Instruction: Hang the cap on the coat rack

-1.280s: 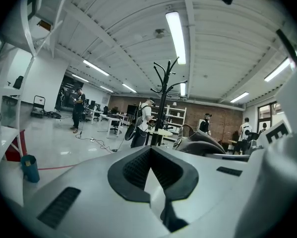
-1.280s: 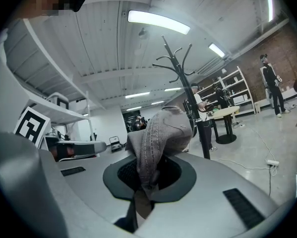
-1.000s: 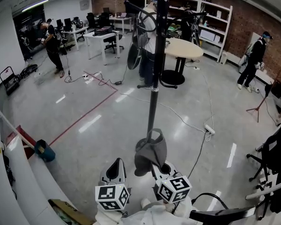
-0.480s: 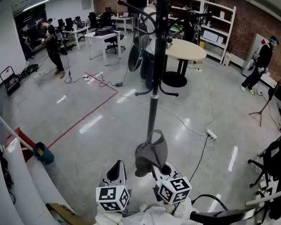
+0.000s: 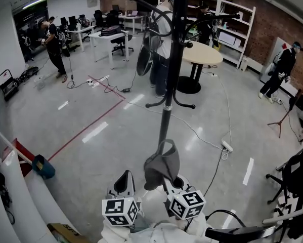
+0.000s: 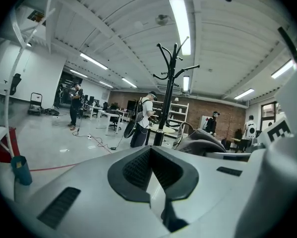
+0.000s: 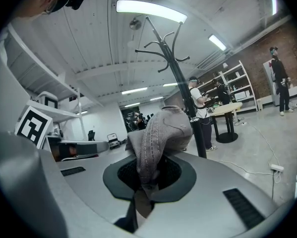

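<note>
The black coat rack (image 5: 167, 92) stands straight ahead on the grey floor, its curved hooks overhead (image 6: 174, 66) (image 7: 164, 53). A grey cap (image 5: 162, 165) hangs bunched from my right gripper (image 5: 172, 179), which is shut on its fabric (image 7: 158, 138); the pinched part runs down between the pads. The cap is held short of the pole, below the hooks. My left gripper (image 5: 124, 183) is level beside it on the left, shut with nothing in it (image 6: 149, 170). The cap's crown (image 6: 202, 146) also shows at the right in the left gripper view.
A person (image 5: 161, 44) stands behind the rack beside a round table (image 5: 204, 54). A cable and power strip (image 5: 225, 146) lie on the floor to the right. A blue bucket (image 5: 41, 166) is at the left, a black chair (image 5: 298, 171) at the right, and other people are farther off.
Both grippers and the cap have moved forward toward the rack; its pole and lower hooks look nearer and lower in the head view. Both grips are unchanged.
</note>
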`<state>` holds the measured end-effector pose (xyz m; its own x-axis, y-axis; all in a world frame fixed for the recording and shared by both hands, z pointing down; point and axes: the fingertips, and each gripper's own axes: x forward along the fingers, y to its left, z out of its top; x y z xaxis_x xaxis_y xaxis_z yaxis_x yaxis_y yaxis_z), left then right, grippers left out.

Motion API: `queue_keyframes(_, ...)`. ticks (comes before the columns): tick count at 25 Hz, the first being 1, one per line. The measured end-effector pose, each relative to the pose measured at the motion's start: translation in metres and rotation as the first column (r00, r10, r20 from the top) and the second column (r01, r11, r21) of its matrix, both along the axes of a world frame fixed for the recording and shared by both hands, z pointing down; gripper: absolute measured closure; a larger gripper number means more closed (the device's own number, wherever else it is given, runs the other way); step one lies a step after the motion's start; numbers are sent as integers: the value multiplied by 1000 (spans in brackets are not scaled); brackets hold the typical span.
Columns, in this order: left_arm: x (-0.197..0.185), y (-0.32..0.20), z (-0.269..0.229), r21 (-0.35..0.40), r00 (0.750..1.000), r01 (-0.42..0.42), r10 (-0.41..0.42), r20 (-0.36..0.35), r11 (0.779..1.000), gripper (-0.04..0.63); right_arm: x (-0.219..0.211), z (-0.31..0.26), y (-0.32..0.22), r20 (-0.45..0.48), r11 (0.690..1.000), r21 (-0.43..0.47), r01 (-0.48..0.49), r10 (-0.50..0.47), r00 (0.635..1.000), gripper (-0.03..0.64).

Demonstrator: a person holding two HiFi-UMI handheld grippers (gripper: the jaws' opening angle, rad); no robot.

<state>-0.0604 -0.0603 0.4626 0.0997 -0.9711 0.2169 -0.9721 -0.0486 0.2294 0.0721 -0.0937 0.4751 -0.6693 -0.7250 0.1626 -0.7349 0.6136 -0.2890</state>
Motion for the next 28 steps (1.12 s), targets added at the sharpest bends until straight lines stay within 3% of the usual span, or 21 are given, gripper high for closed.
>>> queue_keyframes(28, -57, -137, -5, 7, 995, -100, 100, -9, 995, 612, -67, -11, -113, 0, 998, 11, -57, 57, 998, 595)
